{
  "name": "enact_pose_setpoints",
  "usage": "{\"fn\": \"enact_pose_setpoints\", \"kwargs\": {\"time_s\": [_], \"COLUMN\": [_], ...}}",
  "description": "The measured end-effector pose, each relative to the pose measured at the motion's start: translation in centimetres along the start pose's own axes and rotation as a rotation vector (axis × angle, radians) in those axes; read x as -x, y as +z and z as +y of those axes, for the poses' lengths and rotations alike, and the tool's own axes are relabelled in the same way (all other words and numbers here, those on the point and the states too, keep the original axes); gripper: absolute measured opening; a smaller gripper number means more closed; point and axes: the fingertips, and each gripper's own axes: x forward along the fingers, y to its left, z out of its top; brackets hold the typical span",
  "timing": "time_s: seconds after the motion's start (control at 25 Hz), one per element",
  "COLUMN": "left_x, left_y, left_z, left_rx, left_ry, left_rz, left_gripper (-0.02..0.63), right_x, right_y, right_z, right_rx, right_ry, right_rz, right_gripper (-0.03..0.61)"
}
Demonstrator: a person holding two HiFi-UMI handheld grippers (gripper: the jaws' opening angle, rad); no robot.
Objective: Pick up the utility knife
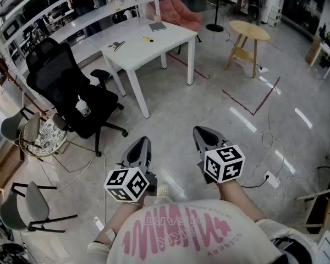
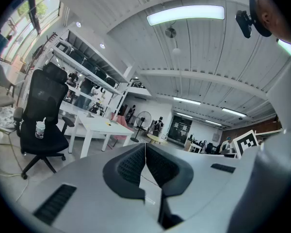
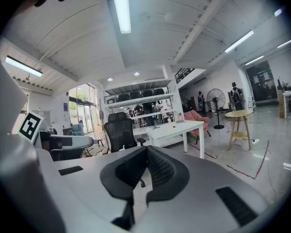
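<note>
**A:** What is asked of the step in hand?

**B:** The white table (image 1: 133, 49) must first be approached. It stands well apart from both grippers, beyond the black office chair (image 1: 71, 92), whose legs are best skirted. One gripper should be opened before the tabletop is reached, and brought in low and level.

**A:** How are the grippers held?

**B:** The left gripper (image 1: 142, 143) and the right gripper (image 1: 202, 132) are carried side by side in front of the body. On each the jaws are pressed together, and nothing is gripped.

**A:** And the utility knife?

**B:** It is taken to be the small yellow thing (image 1: 148, 39) lying flat on the table, between a dark notebook (image 1: 158, 26) and a grey clip-like item (image 1: 116, 45). At this range no blade or slider can be made out, so the identification is only a judgement. A slim, flat body is expected, best pinched across its narrow width.
</note>
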Motion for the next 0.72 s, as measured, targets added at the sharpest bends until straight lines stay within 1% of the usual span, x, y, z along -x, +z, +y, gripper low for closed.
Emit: {"fn": "enact_pose_setpoints", "kwargs": {"time_s": [0.2, 0.36, 0.6, 0.72], "left_x": [-0.9, -2.6, -6.5, -8.9], "left_y": [-0.1, 0.0, 3.1, 5.2], "left_z": [1.7, 3.1, 6.5, 8.6], "left_rx": [0.018, 0.023, 0.01, 0.009], "left_ry": [0.002, -0.005, -0.022, -0.037], "left_rz": [0.01, 0.02, 0.006, -0.003], "left_gripper": [0.025, 0.025, 0.025, 0.025], "right_x": [-1.9, -4.0, -8.9, -12.1], "right_y": [-0.7, -0.9, 1.4, 3.1], "right_z": [0.0, -0.5, -1.6, -1.9], "right_rx": [-0.003, 0.0, -0.006, -0.032], "right_ry": [-0.005, -0.008, -0.034, -0.039], "right_rz": [0.023, 0.038, 0.024, -0.003], "right_gripper": [0.014, 0.014, 0.014, 0.015]}}
